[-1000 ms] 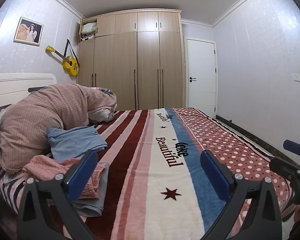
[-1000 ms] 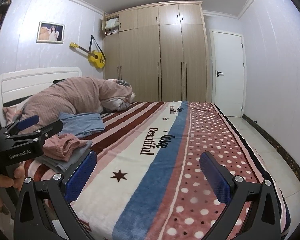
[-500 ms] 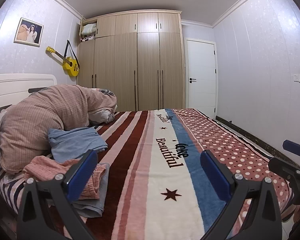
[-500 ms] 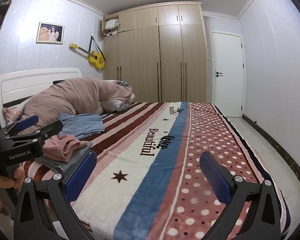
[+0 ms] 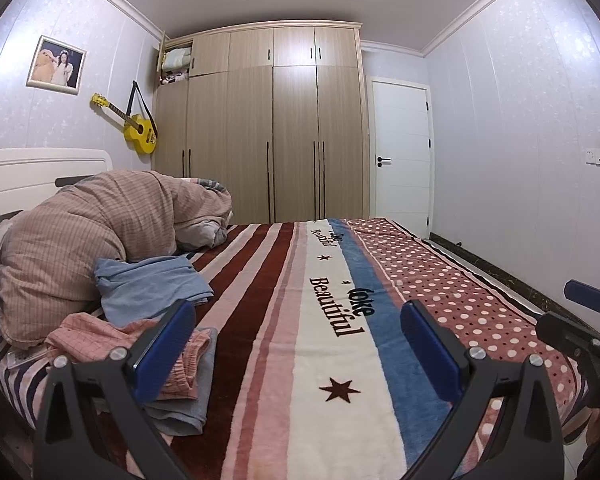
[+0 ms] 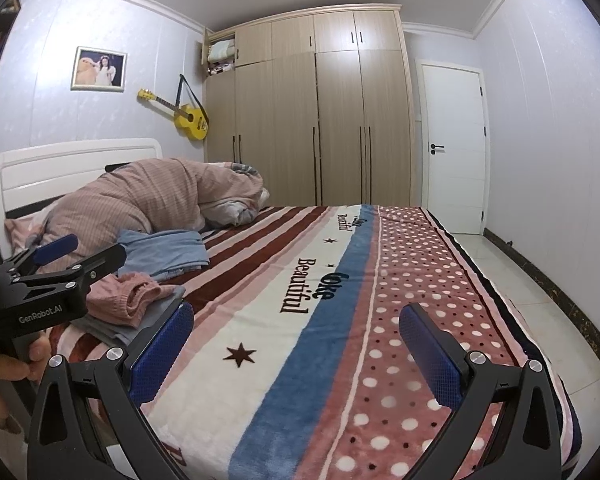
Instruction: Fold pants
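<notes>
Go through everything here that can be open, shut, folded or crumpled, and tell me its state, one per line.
left gripper: open, empty
right gripper: open, empty
pink pants: crumpled, unfolded, on grey garment
blue garment: loosely heaped
quilt: bunched by headboard
white door: shut
wardrobe: main doors shut, top-left compartment open

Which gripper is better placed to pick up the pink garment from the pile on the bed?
Left. The left gripper is open right beside the pink garment, while the right gripper faces the bare blanket.
</notes>
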The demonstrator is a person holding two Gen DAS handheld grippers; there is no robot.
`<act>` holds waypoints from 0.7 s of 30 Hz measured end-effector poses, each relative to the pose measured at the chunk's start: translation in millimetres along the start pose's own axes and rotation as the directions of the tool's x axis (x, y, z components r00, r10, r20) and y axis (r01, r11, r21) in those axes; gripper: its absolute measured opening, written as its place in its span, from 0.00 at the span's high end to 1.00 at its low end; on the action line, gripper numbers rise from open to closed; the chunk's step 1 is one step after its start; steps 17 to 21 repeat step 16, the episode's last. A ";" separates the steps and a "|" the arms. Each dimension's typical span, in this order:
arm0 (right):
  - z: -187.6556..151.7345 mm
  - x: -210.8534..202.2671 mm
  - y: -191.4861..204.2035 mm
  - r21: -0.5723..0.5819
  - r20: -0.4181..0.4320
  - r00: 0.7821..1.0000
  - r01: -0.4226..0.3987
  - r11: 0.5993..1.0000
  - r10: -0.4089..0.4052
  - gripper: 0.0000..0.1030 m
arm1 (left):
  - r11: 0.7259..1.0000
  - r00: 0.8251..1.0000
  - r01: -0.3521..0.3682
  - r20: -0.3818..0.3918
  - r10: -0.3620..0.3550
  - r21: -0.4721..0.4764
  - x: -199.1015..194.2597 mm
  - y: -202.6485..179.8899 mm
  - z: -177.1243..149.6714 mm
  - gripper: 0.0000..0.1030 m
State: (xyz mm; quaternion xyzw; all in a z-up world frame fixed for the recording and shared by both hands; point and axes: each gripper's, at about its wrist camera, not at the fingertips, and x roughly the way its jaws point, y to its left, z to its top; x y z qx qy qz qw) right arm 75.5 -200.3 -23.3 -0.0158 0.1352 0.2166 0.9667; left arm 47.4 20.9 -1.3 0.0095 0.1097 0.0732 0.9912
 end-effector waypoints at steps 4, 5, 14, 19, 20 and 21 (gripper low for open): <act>-0.2 -0.3 -1.1 0.000 0.001 1.000 0.000 1.000 0.000 0.01 | 1.000 1.000 0.001 0.001 -0.001 0.002 -0.6 -0.8 0.4 0.02; -0.4 -0.4 -1.5 0.000 0.001 1.000 0.001 1.000 -0.001 0.01 | 1.000 1.000 0.001 0.002 -0.001 0.002 -0.6 -1.2 0.5 0.02; 0.0 -1.0 -1.5 0.003 0.002 1.000 -0.001 1.000 0.001 0.01 | 1.000 1.000 0.014 -0.002 -0.014 0.000 -0.3 -2.4 0.3 0.02; -0.1 -0.8 -1.4 0.002 0.002 1.000 0.000 1.000 0.000 0.01 | 1.000 1.000 0.011 0.000 -0.011 -0.004 -0.3 -2.7 1.4 0.02; -0.1 -0.8 -1.4 0.002 0.002 1.000 0.000 1.000 0.000 0.01 | 1.000 1.000 0.011 0.000 -0.011 -0.004 -0.3 -2.7 1.4 0.02; -0.1 -0.8 -1.4 0.002 0.002 1.000 0.000 1.000 0.000 0.01 | 1.000 1.000 0.011 0.000 -0.011 -0.004 -0.3 -2.7 1.4 0.02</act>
